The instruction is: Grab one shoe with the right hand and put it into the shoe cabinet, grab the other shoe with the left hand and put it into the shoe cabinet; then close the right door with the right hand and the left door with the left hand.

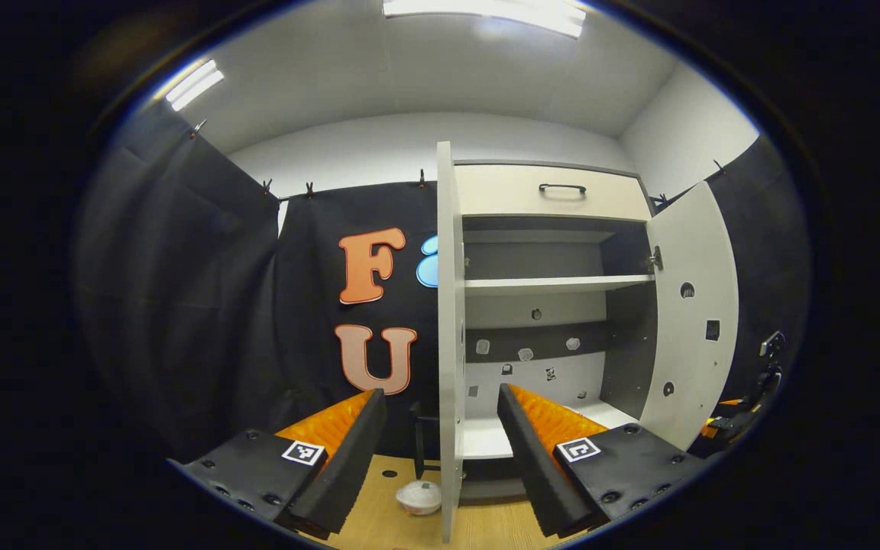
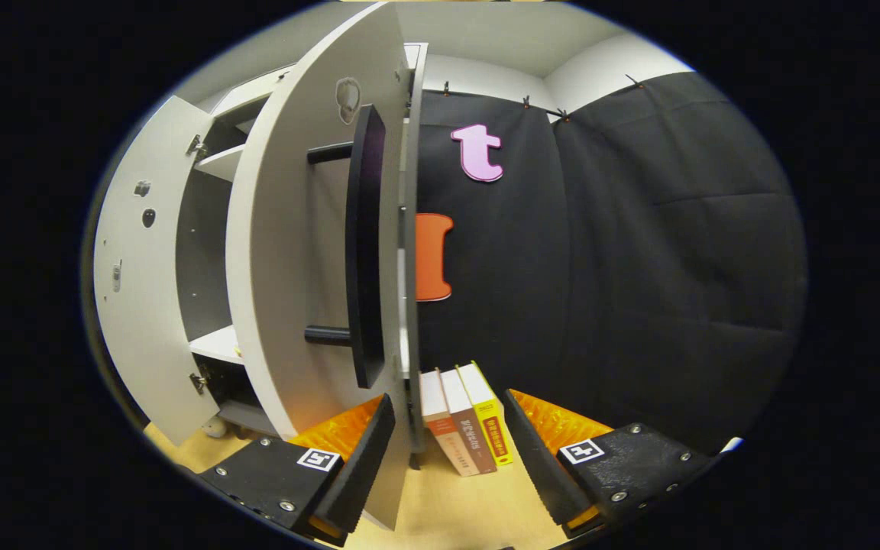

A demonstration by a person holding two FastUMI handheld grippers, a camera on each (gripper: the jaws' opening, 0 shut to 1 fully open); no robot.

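**Right gripper view: door edge between my fingers**

My right gripper (image 2: 448,435) is spread wide, holding nothing, with the right door (image 2: 295,252) edge-on just ahead. It's a flat, smooth, rigid panel, likely light on its hinges; I'd push its face beside the dark bar handle (image 2: 363,244). Ahead of my empty, parted left gripper (image 1: 440,435), the left door (image 1: 448,328) stands open too.

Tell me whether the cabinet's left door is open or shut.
Open. In the left gripper view the left door stands edge-on, swung out from the cabinet, with the shelf inside exposed.
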